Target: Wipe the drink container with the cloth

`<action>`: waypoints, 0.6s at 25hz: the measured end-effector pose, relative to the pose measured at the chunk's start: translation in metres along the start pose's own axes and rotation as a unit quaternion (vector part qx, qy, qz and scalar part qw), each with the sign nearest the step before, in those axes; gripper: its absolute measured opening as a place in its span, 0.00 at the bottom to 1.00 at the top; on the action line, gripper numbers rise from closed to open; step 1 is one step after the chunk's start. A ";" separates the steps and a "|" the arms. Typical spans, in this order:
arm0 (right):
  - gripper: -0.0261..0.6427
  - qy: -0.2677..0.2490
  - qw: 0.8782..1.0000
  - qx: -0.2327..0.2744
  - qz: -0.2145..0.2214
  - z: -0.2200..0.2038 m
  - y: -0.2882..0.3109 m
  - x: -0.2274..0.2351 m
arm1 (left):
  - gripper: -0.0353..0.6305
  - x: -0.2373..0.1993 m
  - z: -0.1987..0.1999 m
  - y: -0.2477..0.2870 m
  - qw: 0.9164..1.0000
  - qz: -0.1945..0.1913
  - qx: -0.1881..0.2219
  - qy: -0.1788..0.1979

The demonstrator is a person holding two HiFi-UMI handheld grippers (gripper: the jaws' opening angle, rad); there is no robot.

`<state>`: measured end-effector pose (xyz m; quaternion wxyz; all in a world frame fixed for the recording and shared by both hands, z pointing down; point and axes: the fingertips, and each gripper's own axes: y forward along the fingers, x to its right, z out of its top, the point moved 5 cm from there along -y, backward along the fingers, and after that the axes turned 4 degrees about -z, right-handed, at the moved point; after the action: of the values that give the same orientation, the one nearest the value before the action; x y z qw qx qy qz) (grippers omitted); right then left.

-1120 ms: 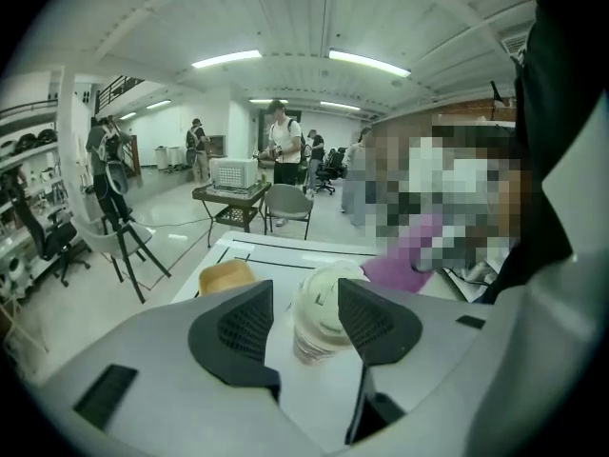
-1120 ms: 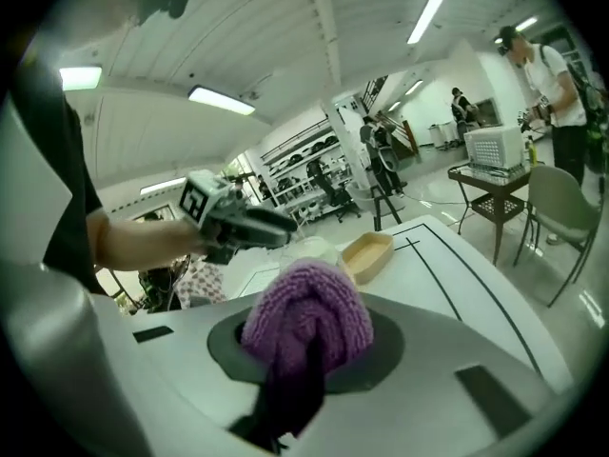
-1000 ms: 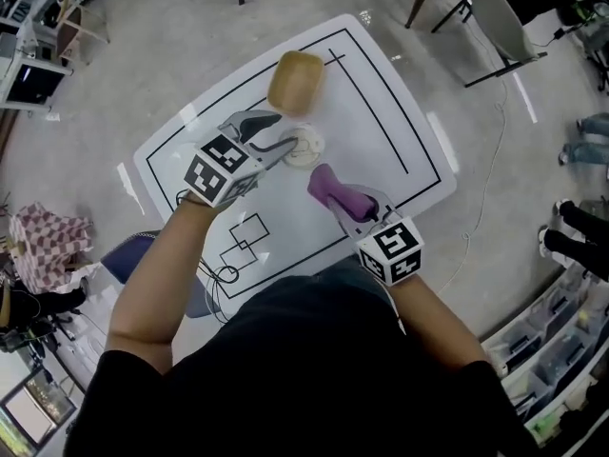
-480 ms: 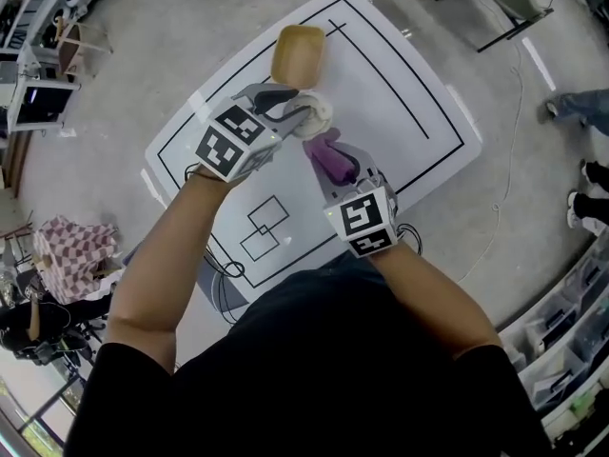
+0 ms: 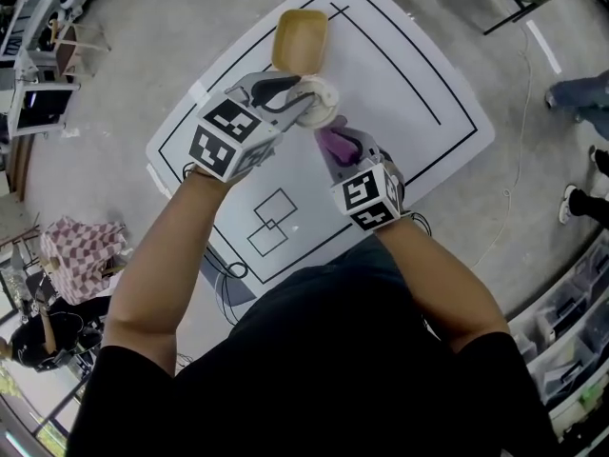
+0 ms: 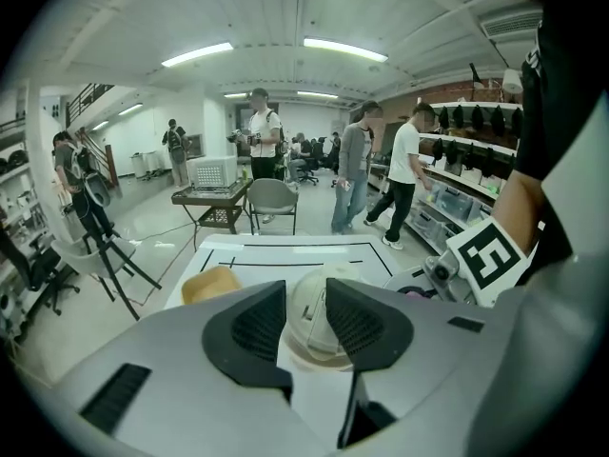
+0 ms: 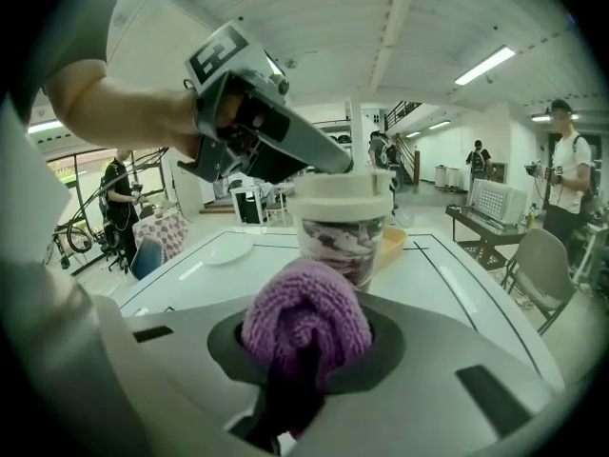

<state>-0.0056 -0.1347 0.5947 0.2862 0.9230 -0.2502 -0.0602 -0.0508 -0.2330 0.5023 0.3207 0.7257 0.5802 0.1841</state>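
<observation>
The drink container [image 5: 318, 97], a clear cup with a white lid, is gripped at the lid by my left gripper [image 5: 306, 99] and hangs above the white table [image 5: 409, 74]. In the left gripper view, both pads press on the lid [image 6: 309, 327] between that gripper's [image 6: 303, 295] jaws. My right gripper [image 5: 343, 147] is shut on a rolled purple cloth [image 5: 334, 143], right beside the cup. The right gripper view has the cloth [image 7: 306, 320] bulging out of the right gripper [image 7: 306, 350] just in front of the cup's printed side [image 7: 338, 238]. Whether they touch is not clear.
A yellow bowl [image 5: 299, 40] lies on the table just beyond the cup. Black lines mark the tabletop. A chair with a checked cloth [image 5: 67, 248] stands left of the table. Several people and a grey chair [image 6: 271, 198] stand past the far end.
The left gripper's jaws narrowed onto the cup's lid and it now hangs closer to the bowl. The right gripper carried the cloth up beside the cup.
</observation>
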 end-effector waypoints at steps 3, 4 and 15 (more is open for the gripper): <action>0.19 -0.003 1.000 -0.028 0.006 -0.014 0.015 0.001 | 0.28 -0.001 -0.001 0.000 1.000 -0.004 0.004 -0.006; 0.19 -0.003 0.999 -0.038 0.008 -0.019 0.020 0.002 | 0.28 -0.002 -0.002 0.001 1.000 -0.006 0.006 -0.008; 0.19 0.036 0.997 -0.058 0.037 -0.038 0.023 0.008 | 0.28 -0.003 -0.002 0.002 0.999 -0.016 0.017 -0.022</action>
<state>0.0016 -0.1362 0.6391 0.3498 0.8965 -0.2701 -0.0303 -0.0508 -0.2356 0.5054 0.3233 0.7259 0.5874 0.1533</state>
